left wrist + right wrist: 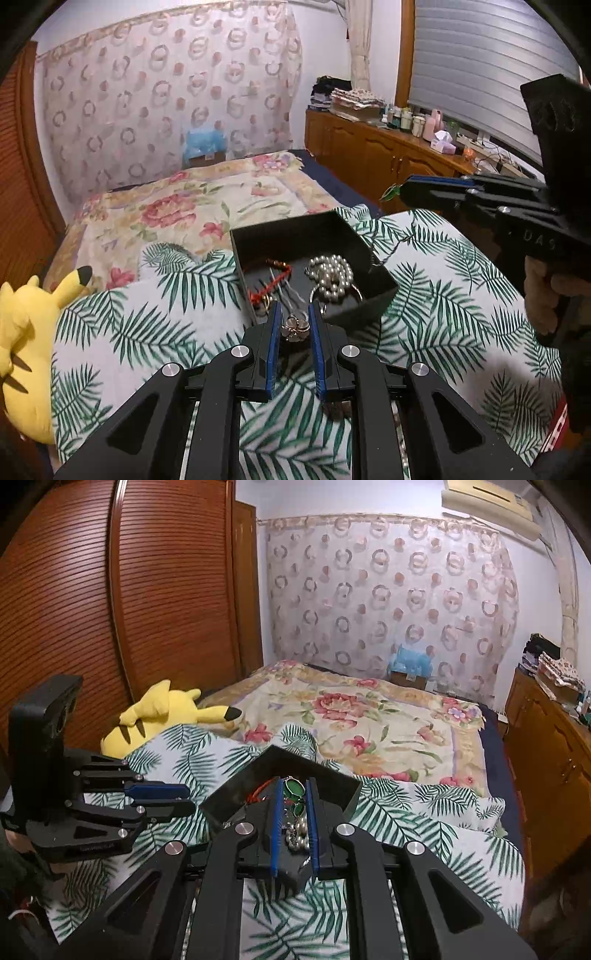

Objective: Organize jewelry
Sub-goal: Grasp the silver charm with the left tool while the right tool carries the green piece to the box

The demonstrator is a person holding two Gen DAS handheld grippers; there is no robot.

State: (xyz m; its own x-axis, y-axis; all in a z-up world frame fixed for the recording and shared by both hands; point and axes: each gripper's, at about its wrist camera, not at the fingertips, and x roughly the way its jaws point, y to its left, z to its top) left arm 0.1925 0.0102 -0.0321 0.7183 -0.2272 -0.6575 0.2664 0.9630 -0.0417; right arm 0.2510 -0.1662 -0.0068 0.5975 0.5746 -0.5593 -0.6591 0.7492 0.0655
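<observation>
I am carrying a flower brooch point(293, 326) in my narrowed left gripper point(293, 314) and a green necklace point(293, 794) in my narrowed right gripper point(293, 788), and next I judge both need lowering at 12 o'clock into the black box point(295, 230).

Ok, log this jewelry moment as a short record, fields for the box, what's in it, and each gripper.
box: black box, open, on the palm-leaf cloth
contents: pearl strand, red cord piece
left gripper: shut on flower brooch, at the box's near edge
right gripper: shut on green-stone piece, over the box
nearby: yellow plush
</observation>
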